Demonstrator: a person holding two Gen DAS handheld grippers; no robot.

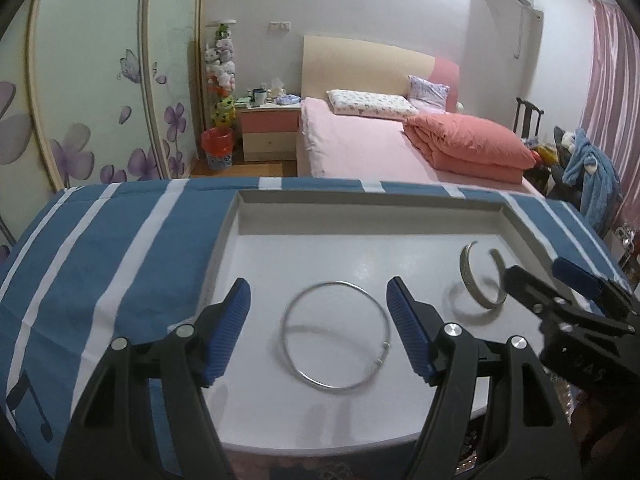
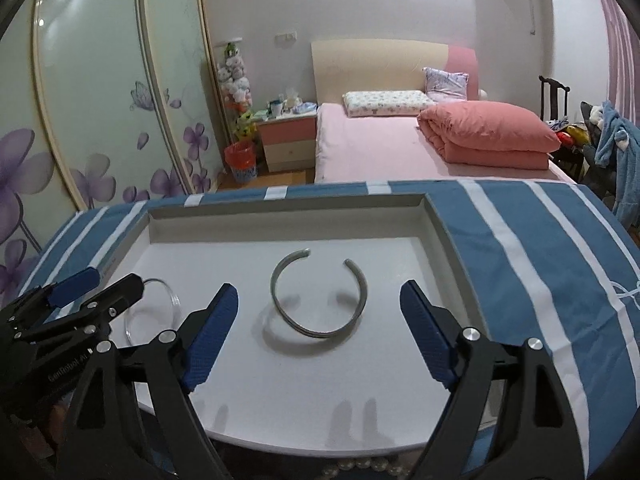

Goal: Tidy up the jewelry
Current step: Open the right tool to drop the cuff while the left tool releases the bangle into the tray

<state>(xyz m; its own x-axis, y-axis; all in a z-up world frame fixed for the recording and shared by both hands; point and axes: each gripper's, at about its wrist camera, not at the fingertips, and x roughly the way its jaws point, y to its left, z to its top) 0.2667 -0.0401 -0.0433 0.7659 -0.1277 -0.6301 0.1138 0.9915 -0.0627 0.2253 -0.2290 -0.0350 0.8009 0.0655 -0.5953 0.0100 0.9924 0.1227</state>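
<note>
A white tray lies on a blue-and-white striped cloth. A thin silver bangle lies flat in it, right between the fingers of my left gripper, which is open and empty just above it. An open silver cuff bracelet lies in the tray to the right; it also shows in the left wrist view. My right gripper is open and empty, its fingers either side of the cuff. The thin bangle shows at left in the right wrist view, partly hidden by the left gripper.
The striped cloth covers the surface around the tray. Behind it are a pink bed, a bedside table, a red bin and a floral wardrobe. Pearl beads peek out at the tray's near edge.
</note>
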